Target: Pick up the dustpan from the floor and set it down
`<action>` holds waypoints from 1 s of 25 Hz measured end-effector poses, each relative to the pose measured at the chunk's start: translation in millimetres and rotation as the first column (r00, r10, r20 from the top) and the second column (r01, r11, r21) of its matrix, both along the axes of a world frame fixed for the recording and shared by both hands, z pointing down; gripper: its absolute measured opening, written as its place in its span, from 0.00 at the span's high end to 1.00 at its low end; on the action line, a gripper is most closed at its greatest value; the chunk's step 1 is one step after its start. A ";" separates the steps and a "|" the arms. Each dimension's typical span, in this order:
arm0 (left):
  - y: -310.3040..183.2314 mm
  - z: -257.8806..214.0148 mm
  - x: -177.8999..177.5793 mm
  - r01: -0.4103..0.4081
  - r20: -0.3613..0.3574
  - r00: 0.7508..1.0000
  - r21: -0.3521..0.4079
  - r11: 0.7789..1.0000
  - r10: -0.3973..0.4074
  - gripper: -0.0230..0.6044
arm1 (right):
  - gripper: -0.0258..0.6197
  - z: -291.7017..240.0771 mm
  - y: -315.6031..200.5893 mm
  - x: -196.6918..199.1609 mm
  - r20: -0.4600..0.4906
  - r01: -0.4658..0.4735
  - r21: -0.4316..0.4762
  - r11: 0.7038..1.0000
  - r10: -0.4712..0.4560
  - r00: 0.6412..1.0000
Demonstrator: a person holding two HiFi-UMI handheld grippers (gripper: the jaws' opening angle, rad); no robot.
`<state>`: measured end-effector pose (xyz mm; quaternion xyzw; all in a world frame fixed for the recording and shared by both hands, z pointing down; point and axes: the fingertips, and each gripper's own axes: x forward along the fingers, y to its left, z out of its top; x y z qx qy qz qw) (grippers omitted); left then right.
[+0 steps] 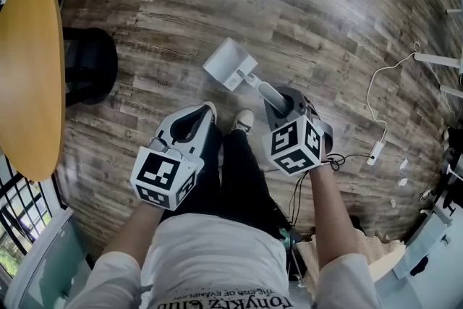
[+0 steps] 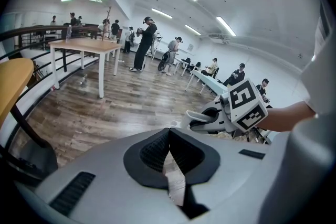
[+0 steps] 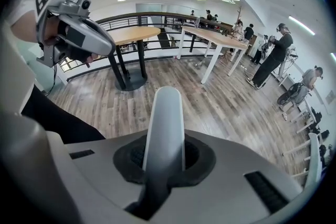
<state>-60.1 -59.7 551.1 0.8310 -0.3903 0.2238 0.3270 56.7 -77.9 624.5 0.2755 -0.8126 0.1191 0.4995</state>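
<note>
White handle point(image 3: 165, 118) is clamped between the right gripper point(image 3: 164, 157) jaws and runs straight out along them. The scoop end of the dustpan point(image 1: 228, 61) lies ahead and slightly left of that gripper. Its long axis is in line with the jaws, scoop farthest out. Can't tell whether it's clear of the wooden floor point(image 1: 325, 18) yet. Left gripper point(image 1: 194, 125) has jaws together with nothing in them, parked beside the person's shoe point(image 1: 244, 119). Right is the nearer hand. Next move is probably a lift. Risk: scoop sagging on that long lever.
</note>
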 end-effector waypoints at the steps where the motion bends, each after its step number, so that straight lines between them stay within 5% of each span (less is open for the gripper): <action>1: 0.7 -1.6 0.1 0.000 0.000 1.000 0.002 1.000 0.000 0.93 | 0.87 -2.7 1.3 0.9 0.000 -0.004 0.002 1.000 0.004 1.000; 25: 37.9 -94.3 -3.9 -0.027 0.009 1.000 0.115 0.993 0.026 0.93 | 0.87 -115.7 48.6 11.3 0.034 -0.135 0.033 0.990 0.134 0.990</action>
